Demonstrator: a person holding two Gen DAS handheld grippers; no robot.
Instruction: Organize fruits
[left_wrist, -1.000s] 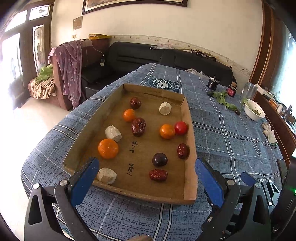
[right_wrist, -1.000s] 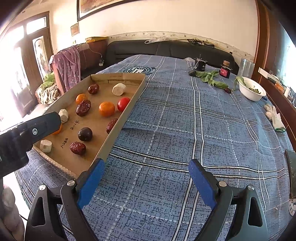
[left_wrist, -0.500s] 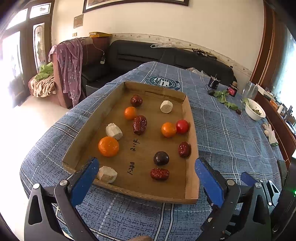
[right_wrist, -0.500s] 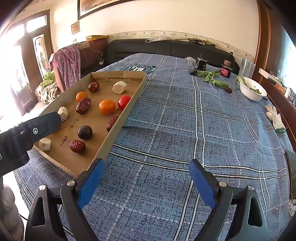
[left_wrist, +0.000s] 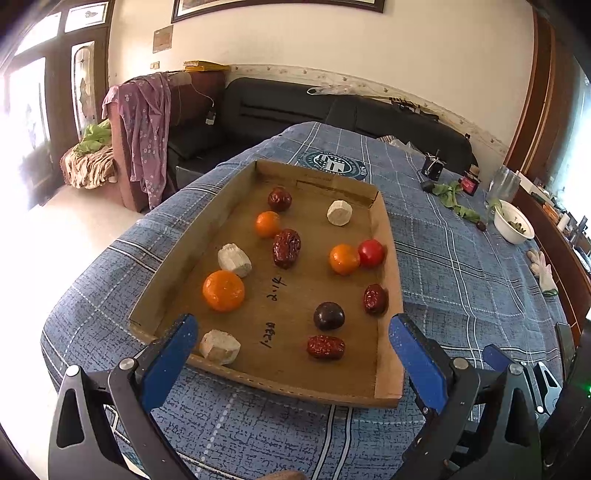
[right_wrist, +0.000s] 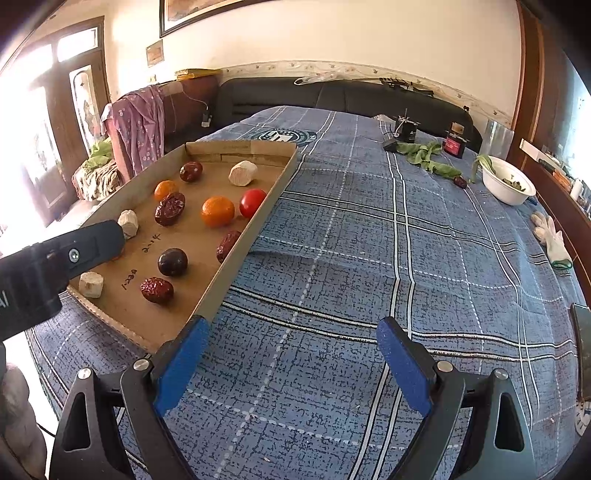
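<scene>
My left tongs (left_wrist: 291, 339) hang spread wide and hold nothing, poised over the near end of the cardboard tray (left_wrist: 388, 266) that lies on the blue plaid cloth (right_wrist: 369, 258) covering the worktop. Between their blue pads I see the near row of the tray: a pale chunk (left_wrist: 219, 347) just beside my left pad, a wrinkled red date (left_wrist: 325, 347) towards the right, and a dark round plum (left_wrist: 328, 316) just behind that date. Farther in sit a large orange (left_wrist: 223, 290) near the left wall, a second pale chunk (left_wrist: 234, 260) touching or nearly touching it from behind, and a big date (left_wrist: 286, 247) in the middle with a small orange (left_wrist: 268, 223) just behind it. On the right side a medium orange (left_wrist: 344, 259) touches a red tomato (left_wrist: 371, 252), and another date (left_wrist: 375, 299) lies against the right wall. At the far end are a dark date (left_wrist: 279, 199) and a third pale chunk (left_wrist: 340, 213), well apart from each other. My right tongs (right_wrist: 290, 358) are likewise agape and empty, hovering over bare cloth to the right of the tray, their left pad near the tray's near right corner. Far off on the right of the worktop stand a white bowl (right_wrist: 508, 184) and some green leaves (right_wrist: 428, 155).
</scene>
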